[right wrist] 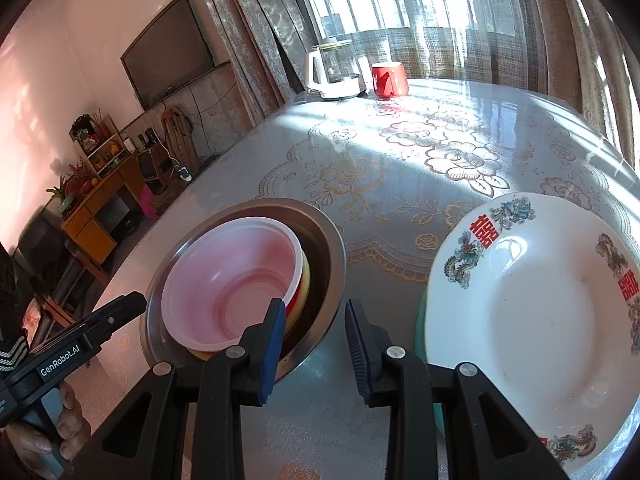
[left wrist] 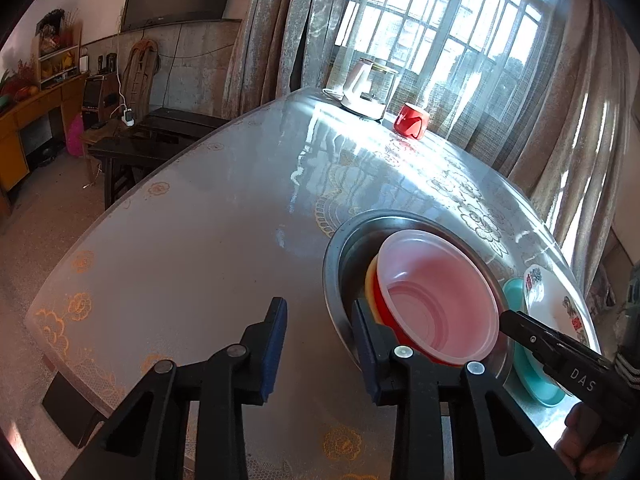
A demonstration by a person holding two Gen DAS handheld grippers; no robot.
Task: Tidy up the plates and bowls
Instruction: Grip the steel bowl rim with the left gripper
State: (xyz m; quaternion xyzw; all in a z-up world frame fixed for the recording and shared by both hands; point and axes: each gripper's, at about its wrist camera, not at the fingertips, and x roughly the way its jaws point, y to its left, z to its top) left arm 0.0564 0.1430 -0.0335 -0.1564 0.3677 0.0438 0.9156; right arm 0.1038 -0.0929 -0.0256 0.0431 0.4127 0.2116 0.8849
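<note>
Nesting bowls, stacking plates

Sitting nested in steel basin [right wrist: 332, 240]: clear bowl [right wrist: 232, 288] over red and yellow ones. Just right: white plate [right wrist: 532, 320] atop teal plate [left wrist: 532, 380]. Left gripper [left wrist: 320, 344] and right gripper [right wrist: 316, 344] both wide, empty. Probably best: straddle a rim squarely, close gently, lift level.

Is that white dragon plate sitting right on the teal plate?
Touching. In the right wrist view the white plate lies directly on the teal plate, whose rim peeks out beneath its left edge.
</note>
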